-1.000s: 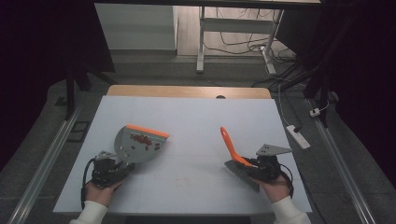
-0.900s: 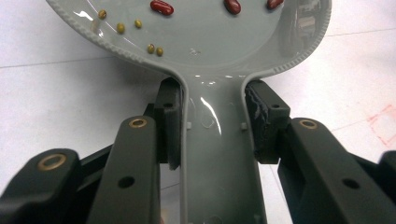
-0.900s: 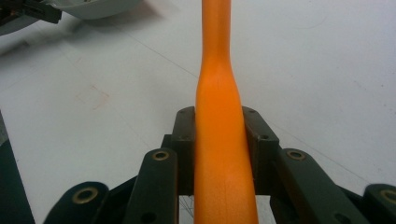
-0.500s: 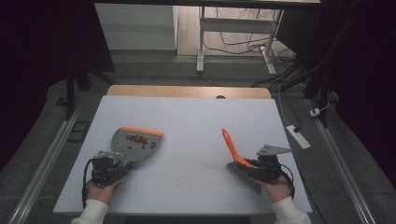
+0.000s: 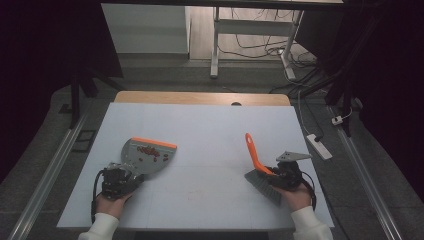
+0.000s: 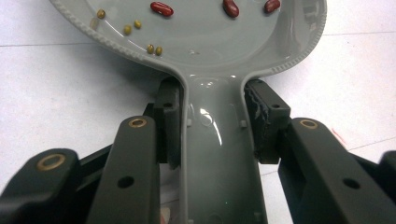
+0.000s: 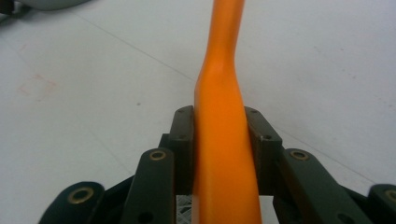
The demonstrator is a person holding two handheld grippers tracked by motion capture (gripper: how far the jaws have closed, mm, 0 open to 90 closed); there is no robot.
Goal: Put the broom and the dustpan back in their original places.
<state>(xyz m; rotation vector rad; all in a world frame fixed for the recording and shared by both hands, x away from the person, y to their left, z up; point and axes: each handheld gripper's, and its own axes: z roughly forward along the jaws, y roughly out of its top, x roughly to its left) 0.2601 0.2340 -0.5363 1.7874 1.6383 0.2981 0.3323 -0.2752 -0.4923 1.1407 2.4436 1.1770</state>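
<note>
White tabletop (image 5: 210, 130) spreads across the middle of the high view, dark floor and a tangle of cables behind it at the top of the frame. Both my forearms come in from the bottom edge.

Lower left of that view: my left gripper (image 5: 120, 179) has the grey dustpan (image 5: 147, 156) by its handle, and the pan has swung since a second ago. Its orange lip (image 5: 154, 143) now runs nearly level across the frame and sits further right and lower than it did, where before the pan angled up toward the centre. In the left gripper view my fingers (image 6: 169, 122) are clamped on either side of the handle (image 6: 215, 154), pads touching it, and the pan's bowl fills the top of the frame. Red beans (image 6: 161, 8) lie along the upper edge of the bowl; smaller yellow-green ones (image 6: 154, 49) lie scattered at the left and near the neck.

Lower right: my right gripper (image 5: 280, 176) grips the orange brush handle (image 5: 254, 152), which leans up and to the left, bristles (image 5: 262, 185) down on the table. It has barely shifted since the earlier frames. In the right gripper view my fingers (image 7: 183, 140) are closed tight on the orange handle, one pad each side.

Dustpan and brush are well apart, bare table between them.
</note>
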